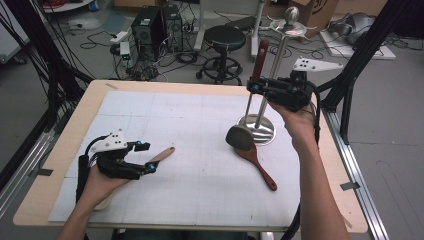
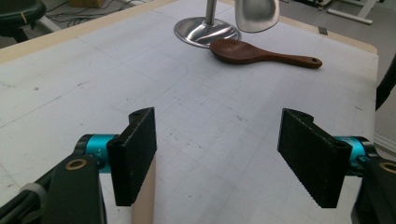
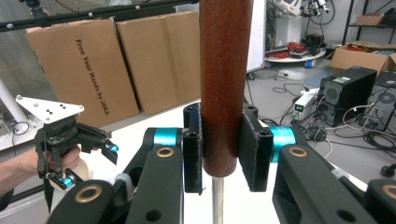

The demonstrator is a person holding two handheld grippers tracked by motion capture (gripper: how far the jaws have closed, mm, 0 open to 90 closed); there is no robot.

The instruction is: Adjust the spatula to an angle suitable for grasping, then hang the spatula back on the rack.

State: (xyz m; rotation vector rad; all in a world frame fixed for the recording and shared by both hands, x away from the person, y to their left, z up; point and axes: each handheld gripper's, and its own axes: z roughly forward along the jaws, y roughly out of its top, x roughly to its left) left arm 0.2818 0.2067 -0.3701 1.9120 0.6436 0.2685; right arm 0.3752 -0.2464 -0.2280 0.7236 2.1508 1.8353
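My right gripper (image 1: 255, 89) is raised over the table's right side, shut on the red-brown handle (image 3: 225, 84) of a steel ladle (image 1: 240, 137). The ladle hangs upright with its bowl just above the mat, beside a steel stand (image 1: 272, 75). A dark wooden spoon (image 1: 257, 162) lies on the mat in front of the stand's round base (image 2: 205, 31). At the lower left my left gripper (image 1: 148, 156) is open, with a pale wooden utensil (image 1: 162, 154) lying under it. That utensil's handle (image 2: 142, 196) shows beneath one pad; nothing sits between the jaws.
A white gridded mat (image 1: 200, 150) covers most of the wooden table (image 1: 60, 150). Behind the table stand a black stool (image 1: 225, 37), computer towers (image 1: 150, 25) and loose cables. Black frame posts (image 1: 360, 55) rise at the right, and cardboard boxes (image 3: 93, 56) stand farther off.
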